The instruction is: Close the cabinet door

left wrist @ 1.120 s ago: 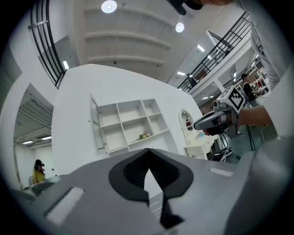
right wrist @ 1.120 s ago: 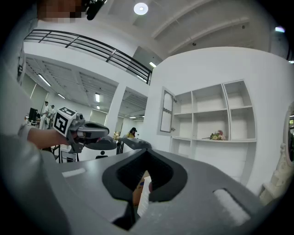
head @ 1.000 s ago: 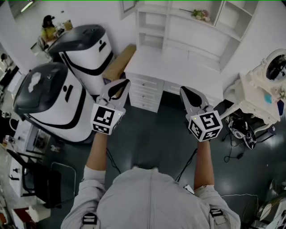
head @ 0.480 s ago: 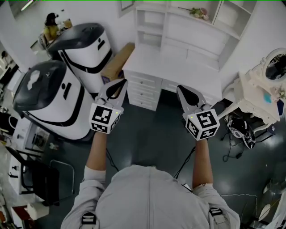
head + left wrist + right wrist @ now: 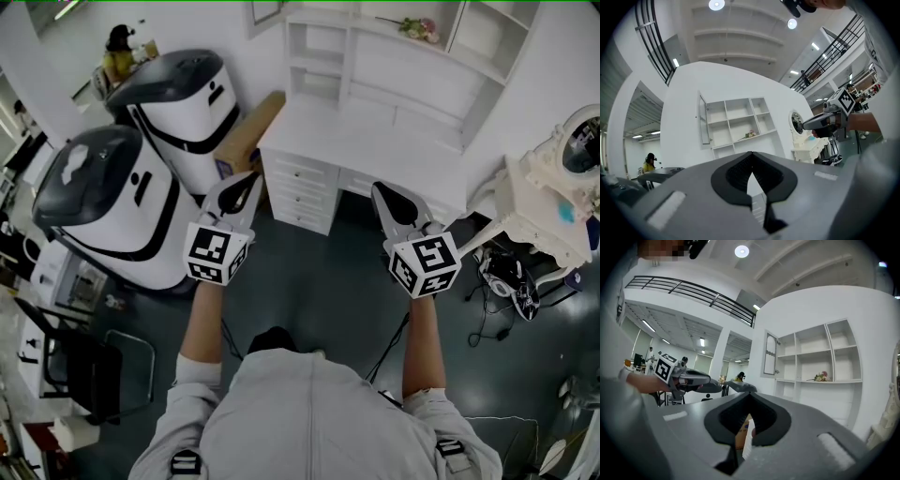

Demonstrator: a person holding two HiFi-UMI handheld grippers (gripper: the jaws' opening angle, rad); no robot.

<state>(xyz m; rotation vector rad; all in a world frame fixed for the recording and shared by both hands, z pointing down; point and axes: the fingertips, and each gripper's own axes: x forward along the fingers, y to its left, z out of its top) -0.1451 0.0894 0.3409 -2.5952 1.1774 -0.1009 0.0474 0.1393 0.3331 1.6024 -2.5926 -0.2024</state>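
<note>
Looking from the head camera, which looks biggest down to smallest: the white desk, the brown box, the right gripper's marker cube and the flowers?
1. white desk
2. brown box and marker cube on the right gripper: about alike, and the cube sits nearer the camera, so no ranking
3. flowers, smallest

left tool [image 5: 250,178]: jaws closed | right tool [image 5: 381,188]: jaws closed (2 tools level, abreast)

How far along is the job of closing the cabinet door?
Done: nothing; the cabinet door stands open at the left end of the shelf unit. In hand: the left gripper and right gripper are both shut and empty, well clear of the door. Left: reach the door and swing it shut.
</note>
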